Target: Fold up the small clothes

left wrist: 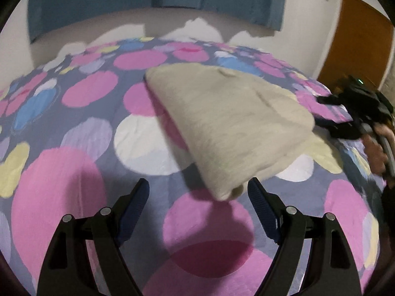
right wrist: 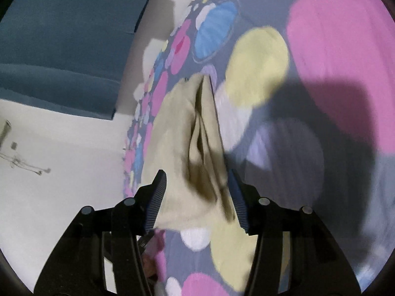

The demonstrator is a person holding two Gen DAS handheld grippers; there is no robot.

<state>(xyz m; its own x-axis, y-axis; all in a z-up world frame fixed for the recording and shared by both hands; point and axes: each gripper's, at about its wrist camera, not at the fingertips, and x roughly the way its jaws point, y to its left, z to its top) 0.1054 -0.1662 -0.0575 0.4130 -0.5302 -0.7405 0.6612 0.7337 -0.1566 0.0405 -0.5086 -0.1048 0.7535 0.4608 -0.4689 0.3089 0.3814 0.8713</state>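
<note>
A small beige garment (left wrist: 229, 123) lies folded on a bed covered by a polka-dot sheet (left wrist: 74, 162). Its near corner hangs just beyond my left gripper (left wrist: 198, 188), whose jaws are wide open and empty. In the right wrist view the same garment (right wrist: 180, 153) runs between the jaws of my right gripper (right wrist: 197, 180), which stand apart with the cloth's bunched end between them. The right gripper (left wrist: 345, 113) also shows at the right edge of the left wrist view, by the garment's right corner.
The bed fills most of both views. A white and teal wall (left wrist: 172, 2) stands behind it. A brown door (left wrist: 358, 39) is at the far right. A hand (left wrist: 377, 153) holds the right gripper.
</note>
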